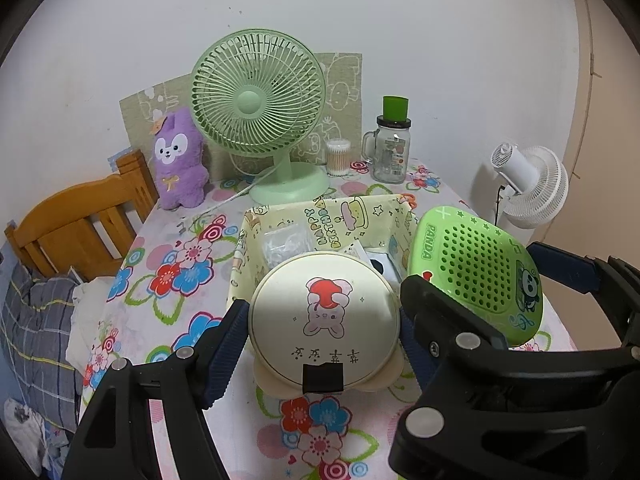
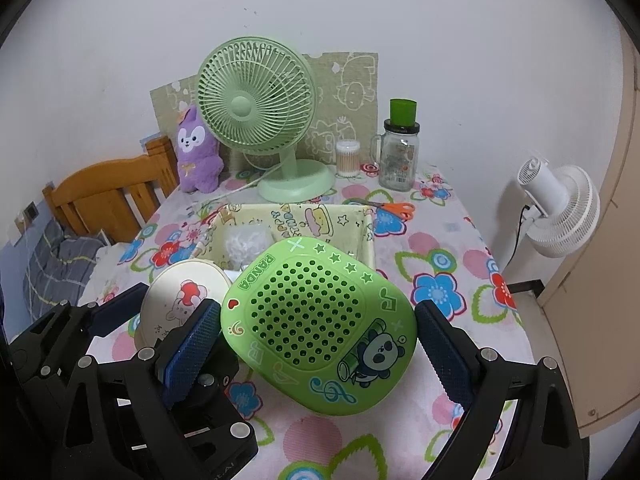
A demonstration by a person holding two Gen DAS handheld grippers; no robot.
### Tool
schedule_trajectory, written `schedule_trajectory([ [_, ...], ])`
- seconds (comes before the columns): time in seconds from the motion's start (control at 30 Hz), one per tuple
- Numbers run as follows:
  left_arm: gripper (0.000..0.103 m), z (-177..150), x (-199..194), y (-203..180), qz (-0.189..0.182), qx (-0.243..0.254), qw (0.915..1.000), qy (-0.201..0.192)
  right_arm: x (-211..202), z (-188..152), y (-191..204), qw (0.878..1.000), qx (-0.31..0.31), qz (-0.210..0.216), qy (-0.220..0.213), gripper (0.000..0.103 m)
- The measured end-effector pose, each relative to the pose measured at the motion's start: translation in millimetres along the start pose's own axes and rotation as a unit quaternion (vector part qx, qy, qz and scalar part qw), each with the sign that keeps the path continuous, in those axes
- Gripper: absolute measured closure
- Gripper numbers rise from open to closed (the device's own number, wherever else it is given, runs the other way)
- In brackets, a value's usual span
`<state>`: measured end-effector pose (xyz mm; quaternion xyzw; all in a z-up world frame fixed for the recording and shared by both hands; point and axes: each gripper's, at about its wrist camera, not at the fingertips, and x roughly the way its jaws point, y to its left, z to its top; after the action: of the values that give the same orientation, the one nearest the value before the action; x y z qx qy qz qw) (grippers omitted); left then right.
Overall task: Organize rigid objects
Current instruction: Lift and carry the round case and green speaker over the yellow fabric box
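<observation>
Cream round plastic compact case [image 1: 325, 320], rigid, light, slick: clamped across rim by left gripper [image 1: 322, 328]. Green perforated plastic panda box [image 2: 318, 330]: pinched edgewise in right gripper [image 2: 320, 344].

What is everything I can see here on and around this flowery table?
round cream lidded box with bunny picture: one, cream, between left gripper's fingers
green perforated panda case: one, green, between right gripper's fingers
yellow fabric-lined basket: one, pale yellow, table centre
green desk fan: one, table back
purple plush toy: one, left of fan
cotton swab tub: one, clear
glass mug jar with green cap: one, back right
orange scissors: one, behind basket
white fan: one, beside table
left hand-held gripper: black
right hand-held gripper: black
</observation>
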<state>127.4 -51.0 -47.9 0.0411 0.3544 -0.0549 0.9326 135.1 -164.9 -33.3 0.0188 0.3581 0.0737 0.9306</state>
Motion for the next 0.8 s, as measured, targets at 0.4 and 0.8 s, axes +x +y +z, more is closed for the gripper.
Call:
schedule_trajectory([
  [0.4, 0.027, 19.8, 40.0, 4.0, -0.004, -0.006, 0.9999, 0.012, 36.8, 19.1, -8.9, 1.000, 0.007, -0.002, 0.009, 0.006],
  [0.8, 0.027, 27.9, 85.2, 6.8, -0.015, -0.012, 0.9990, 0.041, 74.8, 26.5, -19.7, 0.999, 0.015, -0.009, 0.030, 0.006],
])
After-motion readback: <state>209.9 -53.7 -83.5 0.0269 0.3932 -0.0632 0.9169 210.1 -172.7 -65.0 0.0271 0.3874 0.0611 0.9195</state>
